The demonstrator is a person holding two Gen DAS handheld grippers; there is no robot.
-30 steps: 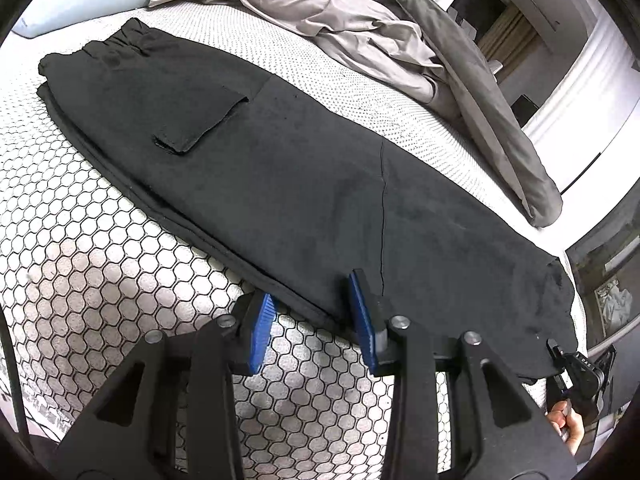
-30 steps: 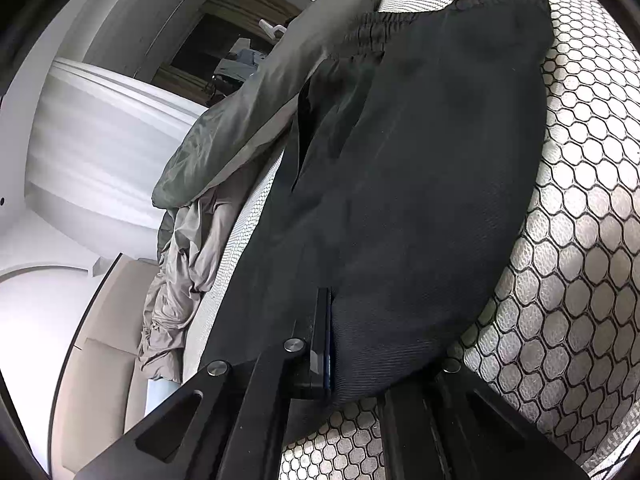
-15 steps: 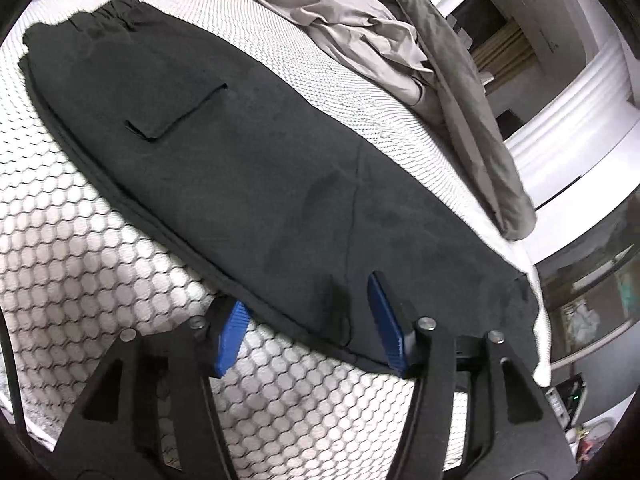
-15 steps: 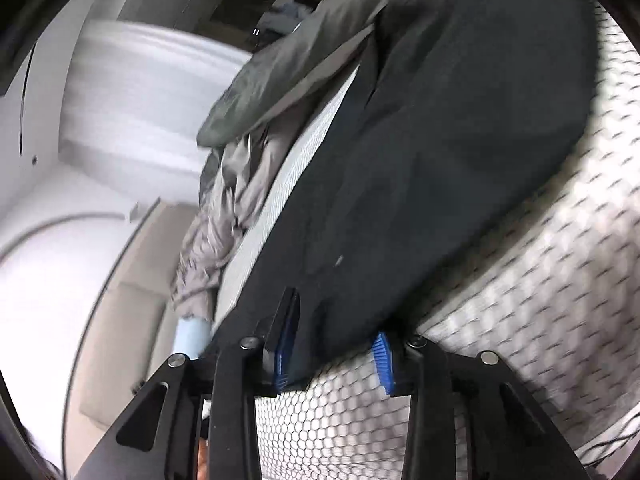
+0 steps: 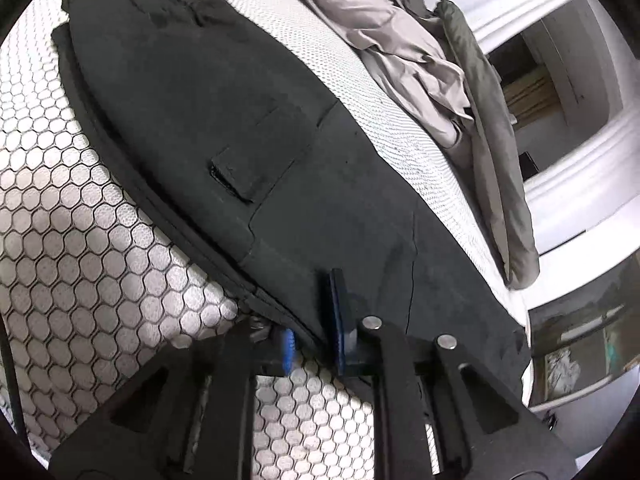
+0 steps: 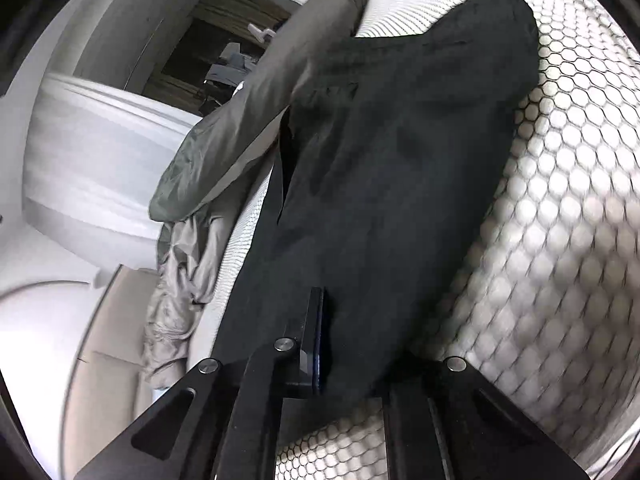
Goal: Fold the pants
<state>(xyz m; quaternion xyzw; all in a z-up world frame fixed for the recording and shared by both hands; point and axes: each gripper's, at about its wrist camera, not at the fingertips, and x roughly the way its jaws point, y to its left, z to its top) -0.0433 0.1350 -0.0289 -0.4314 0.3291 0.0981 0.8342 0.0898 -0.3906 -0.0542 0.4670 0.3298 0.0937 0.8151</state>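
The black pants (image 5: 248,128) lie flat along the honeycomb mattress (image 5: 80,240), their long axis running away from both claws, with the left gripper (image 5: 312,340) and right gripper (image 6: 348,344) each just closed, pinching the near long edge of the cloth

You get soft, even indoor light | fisheye bend, dark vignette at corners | left wrist view sharp | right wrist view motion-blurred, worst lower right | no glare
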